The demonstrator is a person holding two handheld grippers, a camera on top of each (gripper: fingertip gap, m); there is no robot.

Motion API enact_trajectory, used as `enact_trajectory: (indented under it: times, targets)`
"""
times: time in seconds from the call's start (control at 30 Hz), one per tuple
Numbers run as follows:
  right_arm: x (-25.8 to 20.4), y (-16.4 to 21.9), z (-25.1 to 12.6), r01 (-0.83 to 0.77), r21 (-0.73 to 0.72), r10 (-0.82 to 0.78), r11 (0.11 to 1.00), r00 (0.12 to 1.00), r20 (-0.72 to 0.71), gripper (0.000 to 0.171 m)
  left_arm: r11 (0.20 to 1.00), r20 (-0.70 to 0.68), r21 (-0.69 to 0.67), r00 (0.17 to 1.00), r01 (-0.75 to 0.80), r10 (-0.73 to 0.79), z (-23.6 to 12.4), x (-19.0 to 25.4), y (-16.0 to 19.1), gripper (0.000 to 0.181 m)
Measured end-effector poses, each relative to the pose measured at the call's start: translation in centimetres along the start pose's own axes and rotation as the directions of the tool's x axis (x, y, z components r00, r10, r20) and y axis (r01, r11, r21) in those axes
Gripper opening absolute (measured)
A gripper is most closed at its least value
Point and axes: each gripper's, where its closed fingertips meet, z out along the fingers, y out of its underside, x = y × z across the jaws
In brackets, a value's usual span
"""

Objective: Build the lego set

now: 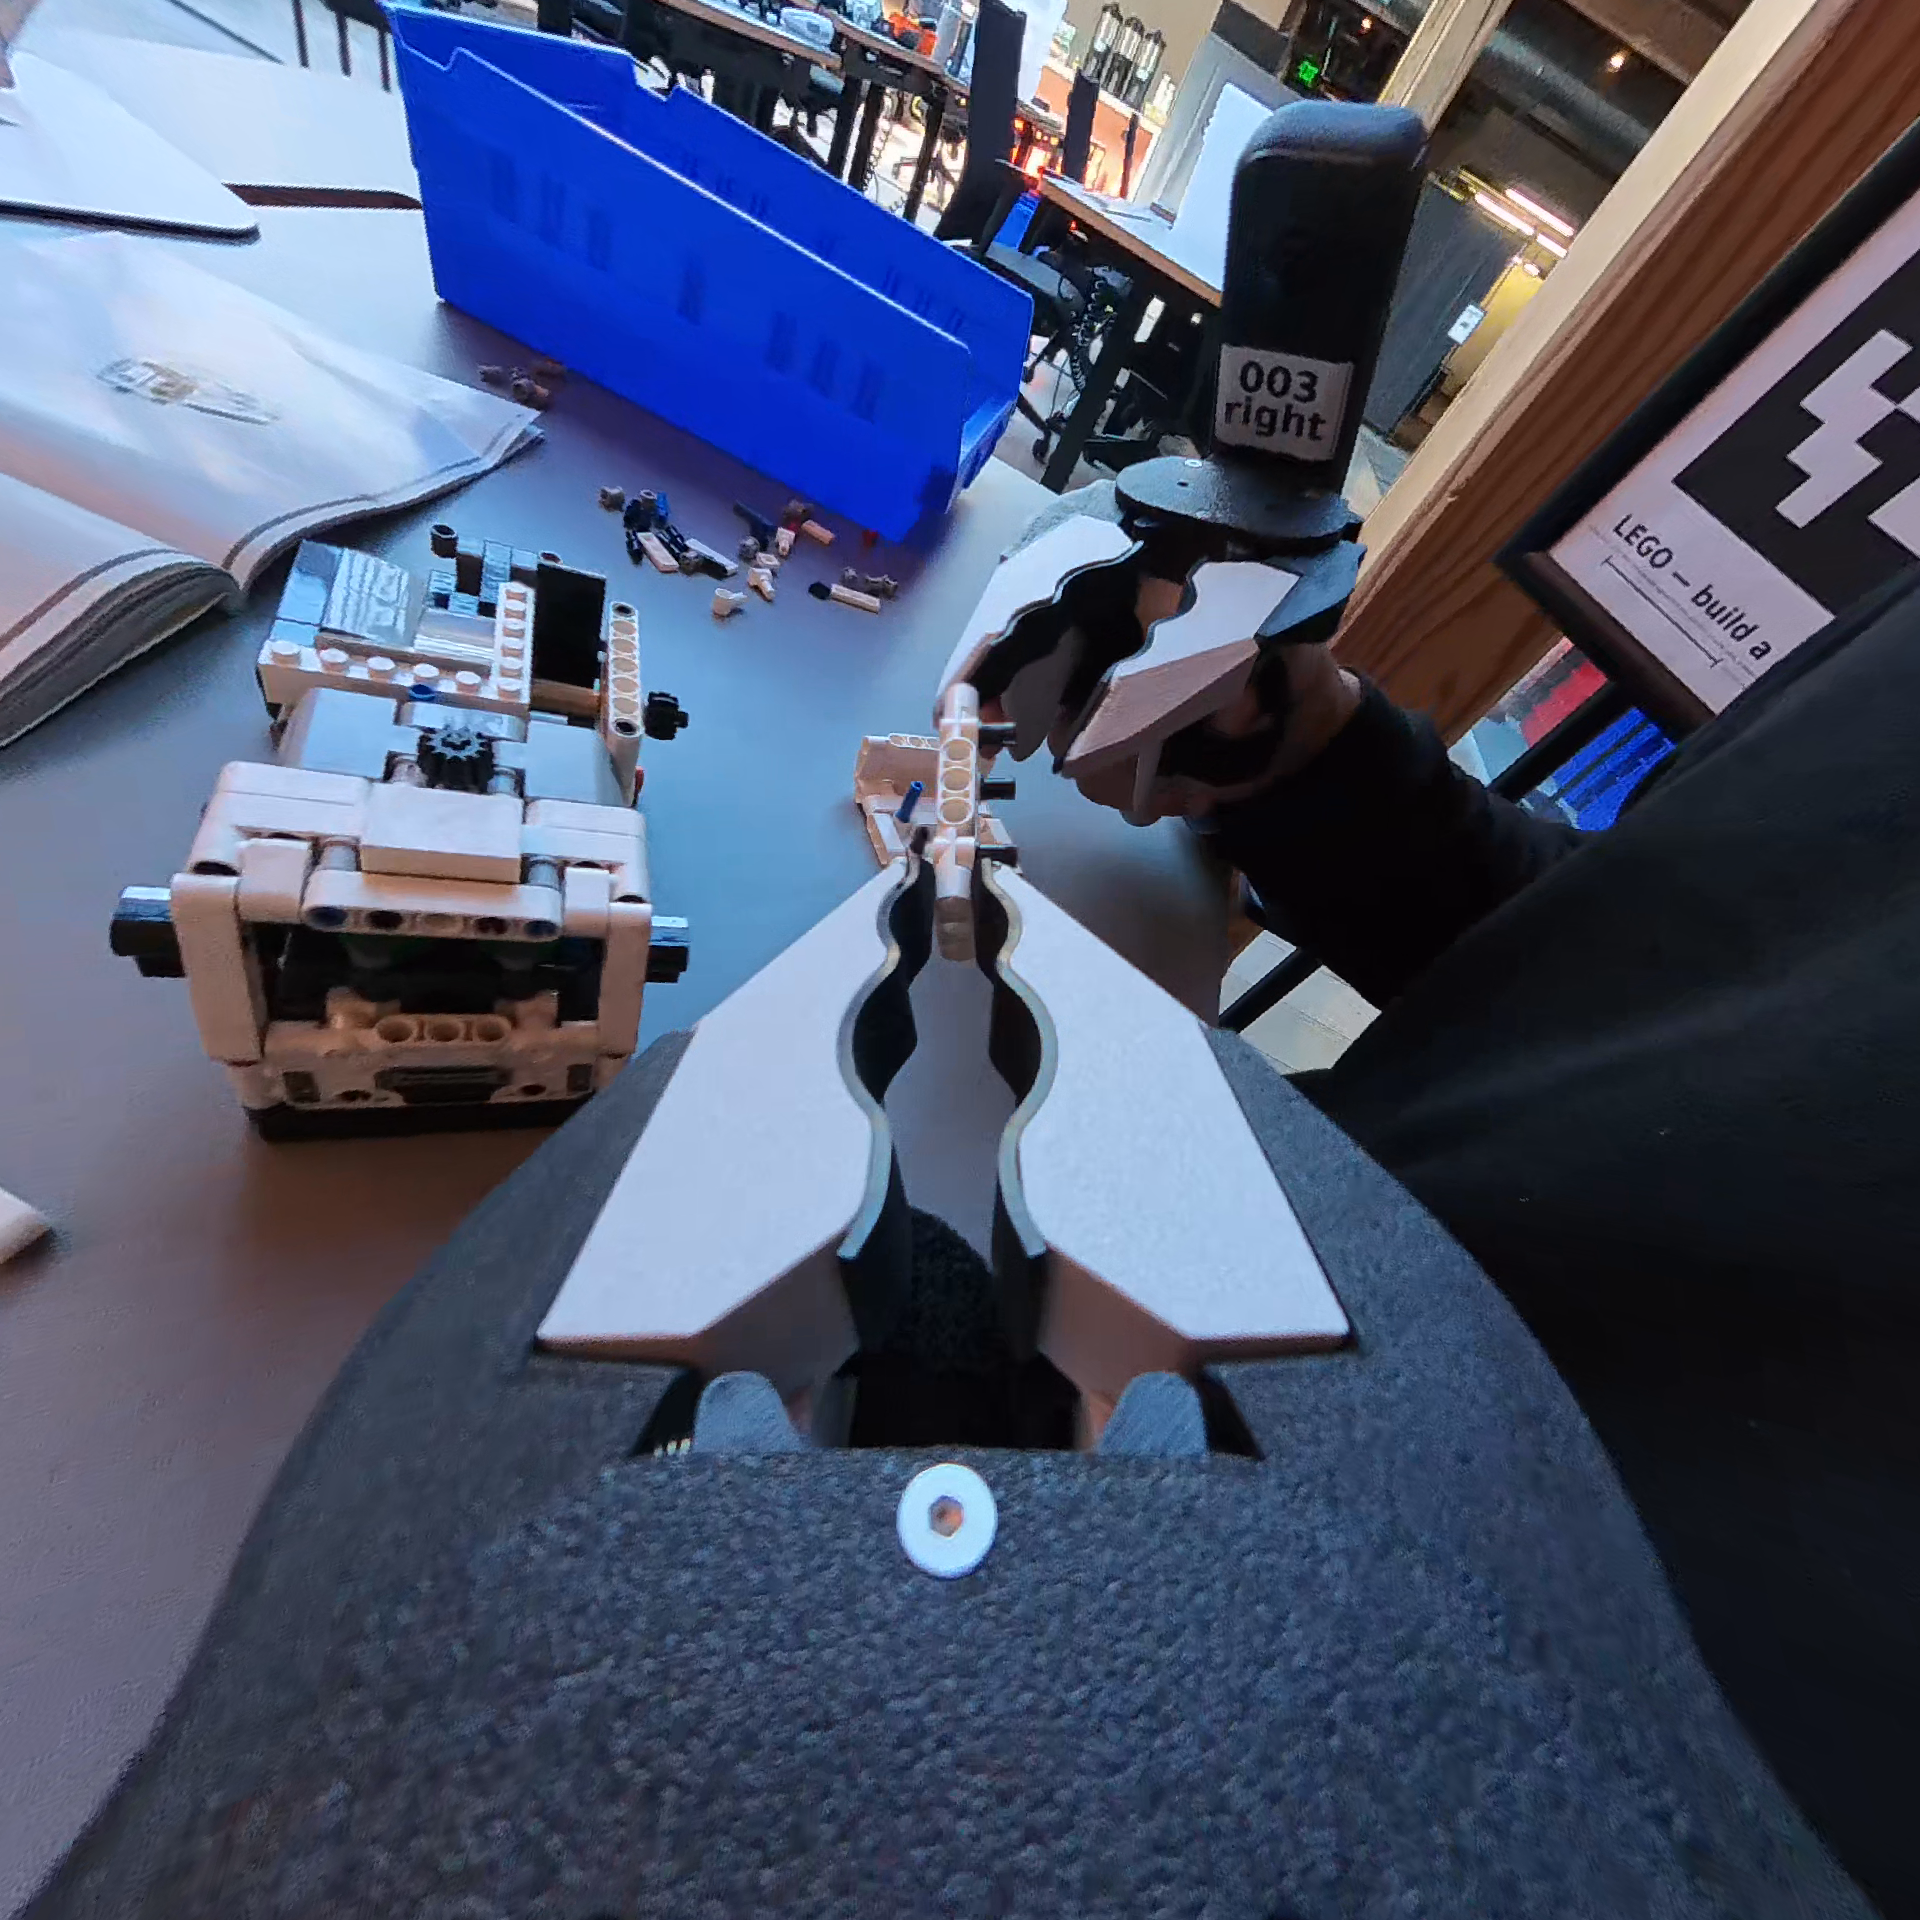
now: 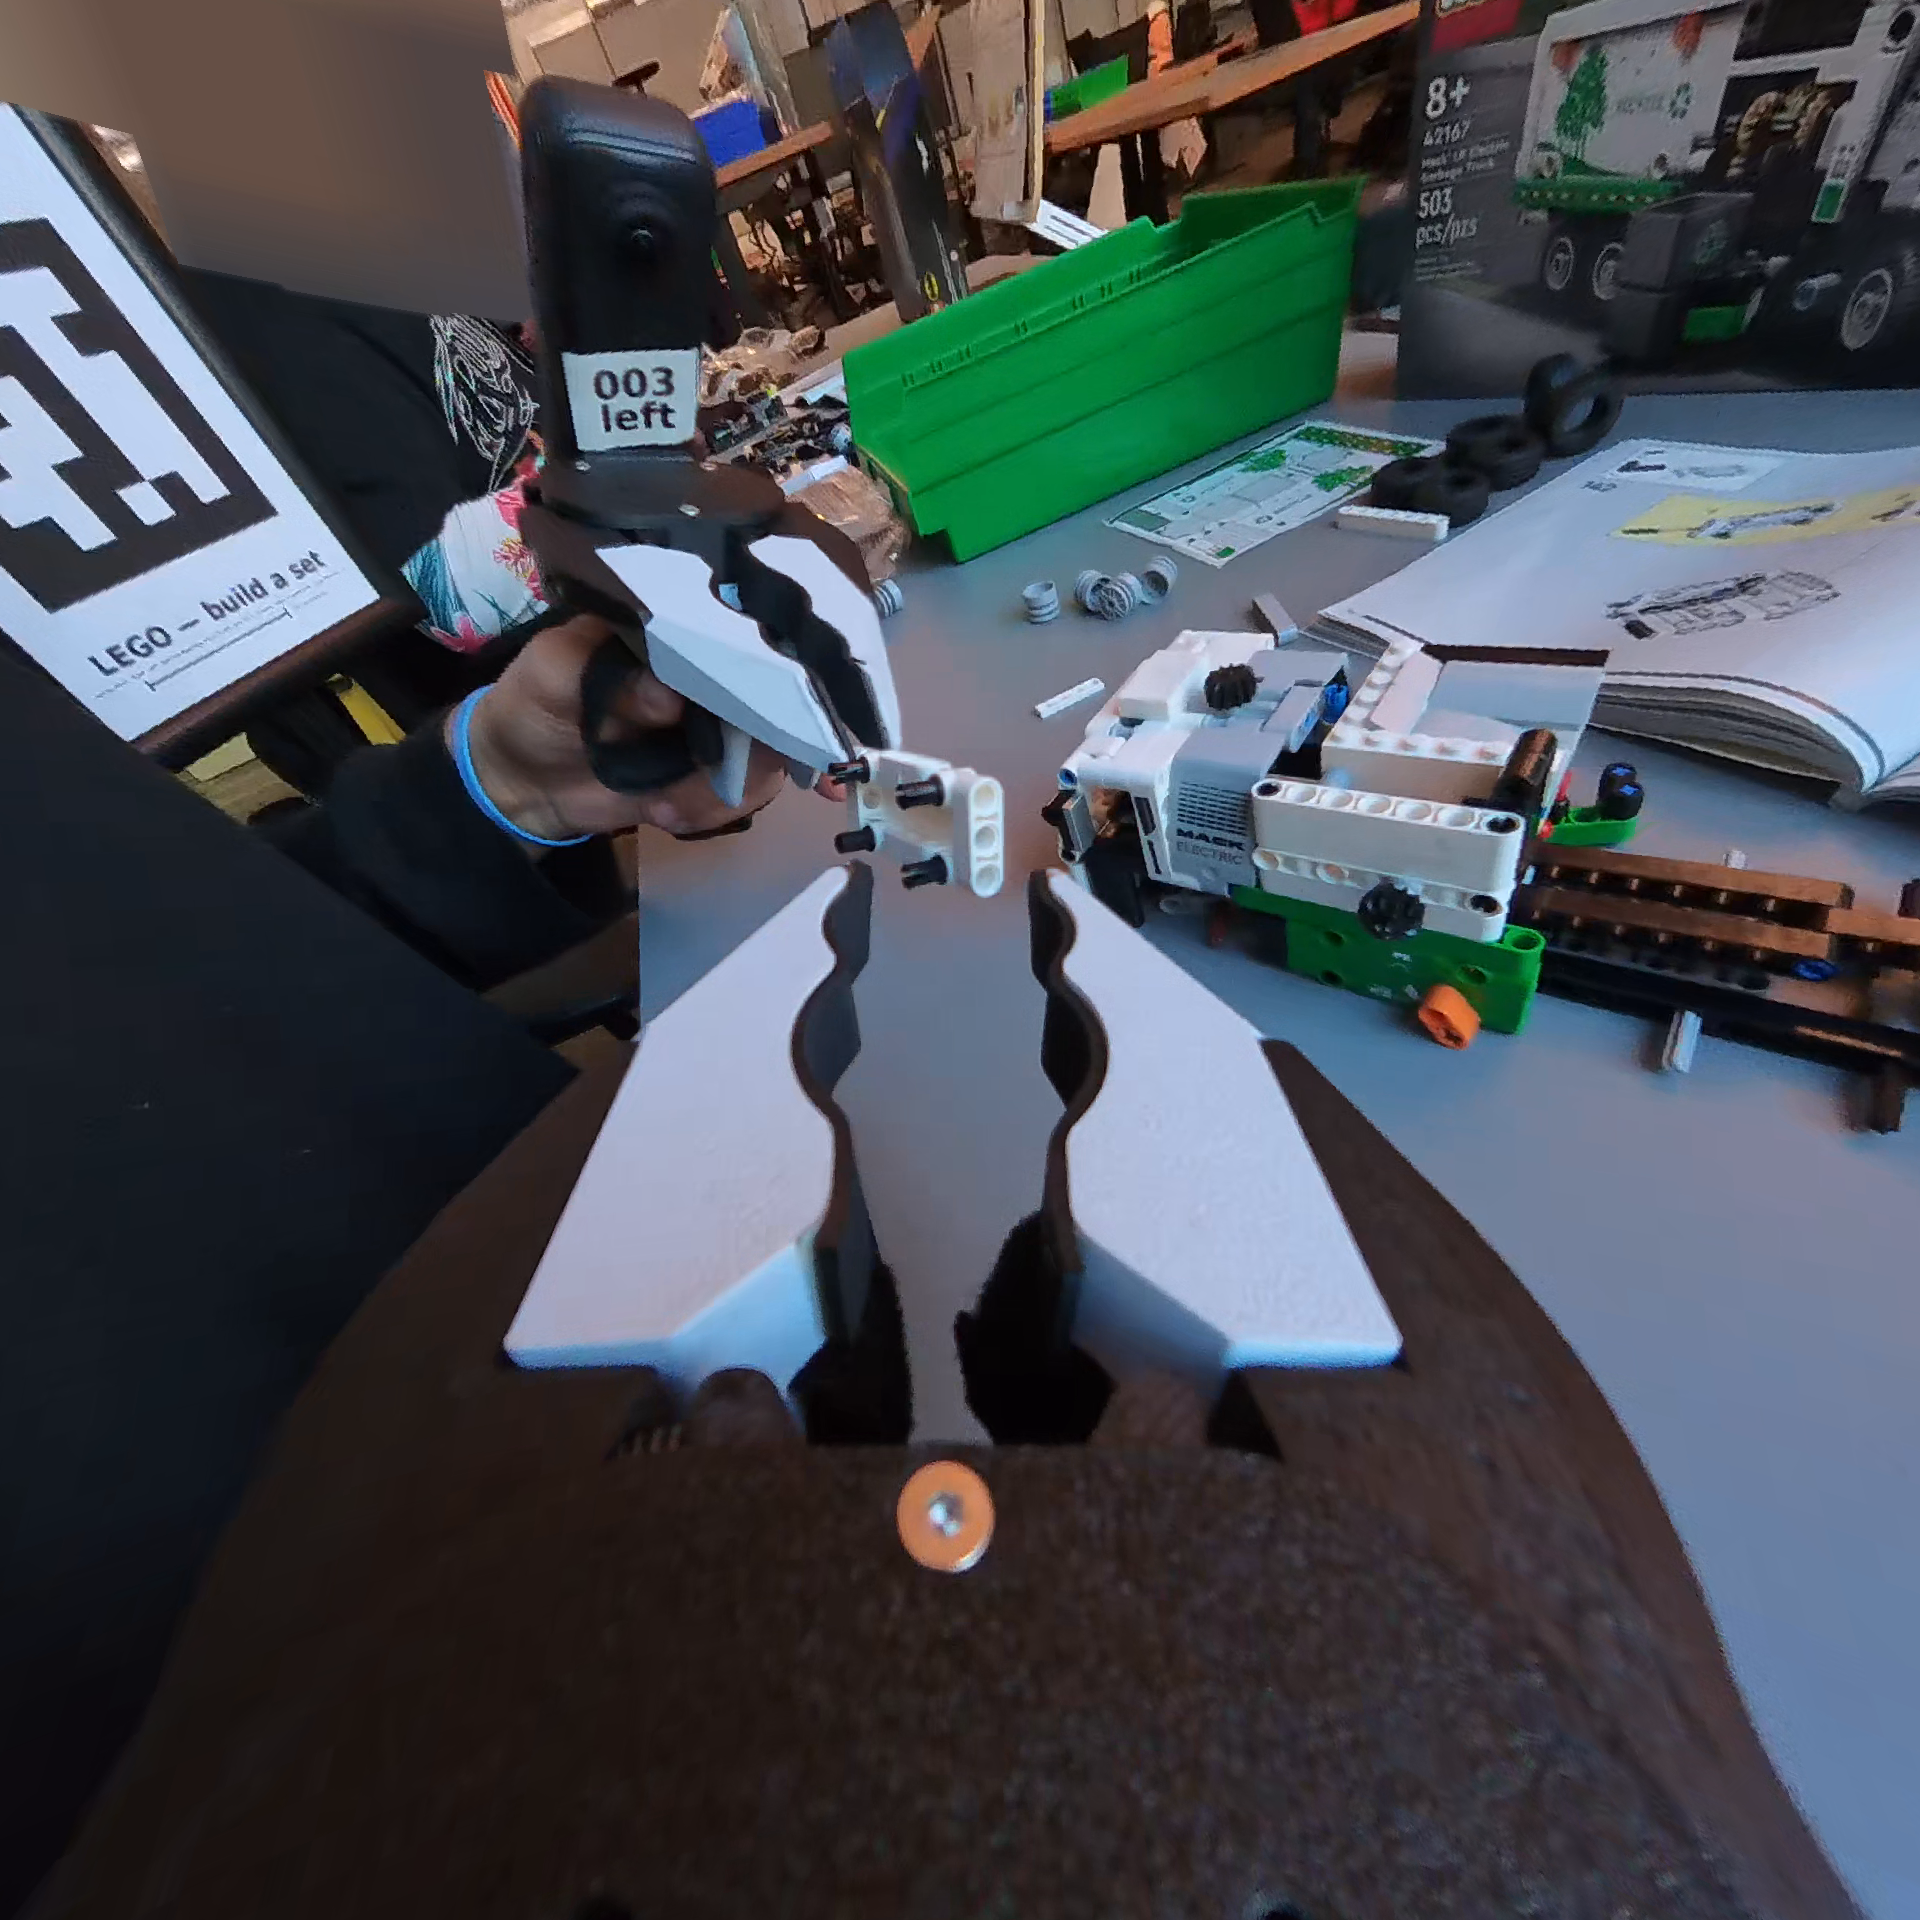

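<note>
Left gripper (image 1: pixel 948 873) clamps the white pin-studded sub-assembly (image 2: pixel 928 821) mid-air, black pins facing out, probably for access. Right gripper (image 2: pixel 948 883) sits spread and empty just beside it. Truck chassis (image 2: pixel 1288 821) waits on the table (image 2: pixel 1558 1299).

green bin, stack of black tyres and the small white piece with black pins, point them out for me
green bin (image 2: pixel 1101 384), right wrist view, on its long front wall
black tyres (image 2: pixel 1496 457), right wrist view, on the middle tyre
white piece with black pins (image 2: pixel 935 816), right wrist view, on its white body
</note>
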Motion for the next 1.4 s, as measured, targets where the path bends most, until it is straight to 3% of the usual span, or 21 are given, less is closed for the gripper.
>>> enact_trajectory:
  times: [0.47,0.93,1.2,1.4]
  targets:
    - [1.5,1.7,1.8,0.115,-0.198,-0.141,0.973,0.982,-0.123,0.03,0.998,0.009,-0.043,0.999,-0.038,0.038,0.9,-0.4,-0.3,0.006]
    - [3.9,-0.1,1.6,0.113,-0.186,-0.156,0.976,0.96,-0.233,0.023,1.0,0.013,-0.018,1.0,0.014,-0.014,-0.2,-2.5,-1.7,0.006]
    - [0.4,-3.4,2.4,0.365,-0.126,-0.387,0.922,0.872,-0.3,0.018,0.994,0.088,0.026,0.99,0.107,-0.109,-0.2,-3.9,-1.9,0.006]
    - [0.2,-2.3,3.7,0.367,-0.151,-0.396,0.918,0.828,-0.397,0.018,0.99,0.101,0.059,0.986,0.128,-0.133,0.3,-3.4,-1.9,0.006]
